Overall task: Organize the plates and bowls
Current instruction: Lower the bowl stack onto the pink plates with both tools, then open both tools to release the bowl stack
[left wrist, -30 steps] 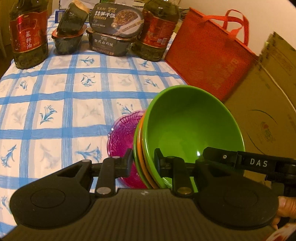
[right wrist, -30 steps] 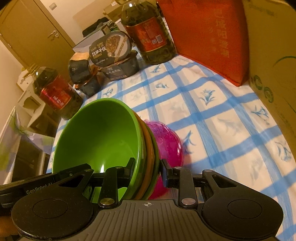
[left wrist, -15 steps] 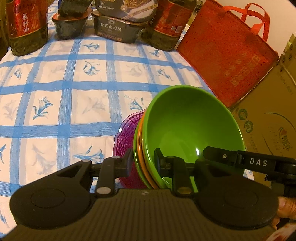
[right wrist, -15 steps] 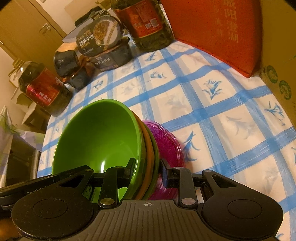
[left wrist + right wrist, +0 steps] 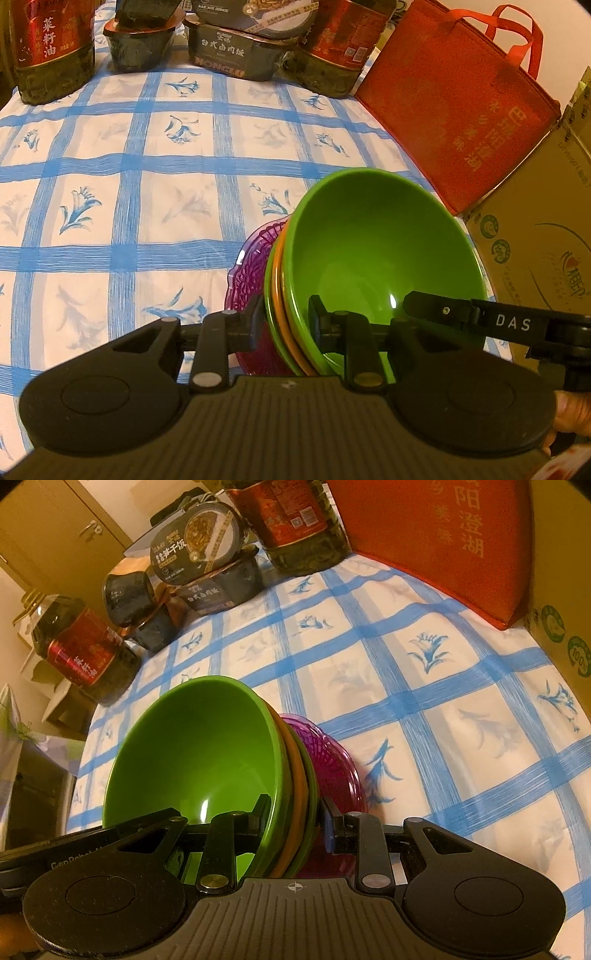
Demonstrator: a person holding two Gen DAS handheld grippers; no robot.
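A nested stack of bowls (image 5: 373, 254) (image 5: 192, 760), green on top with an orange and another green one beneath, sits on a purple patterned plate (image 5: 251, 266) (image 5: 332, 768). My left gripper (image 5: 286, 328) is shut on the stack's rim on one side, one finger inside the top bowl, the other outside. My right gripper (image 5: 295, 821) is shut on the opposite rim the same way. The right gripper's finger also shows across the bowl in the left wrist view. The plate's underside sits low over the blue-checked tablecloth (image 5: 129, 184); whether it touches is hidden.
At the table's far edge stand two oil bottles (image 5: 51, 48) (image 5: 295, 517) and several black instant-meal tubs (image 5: 236, 51) (image 5: 207, 565). A red tote bag (image 5: 461, 110) (image 5: 443, 535) and a cardboard box (image 5: 535, 240) flank the right side. A cabinet (image 5: 62, 524) stands beyond the table.
Both grippers and the held stack have sunk toward the tablecloth and shifted slightly forward; the bottles and tubs now sit higher in both views. The grips look unchanged.
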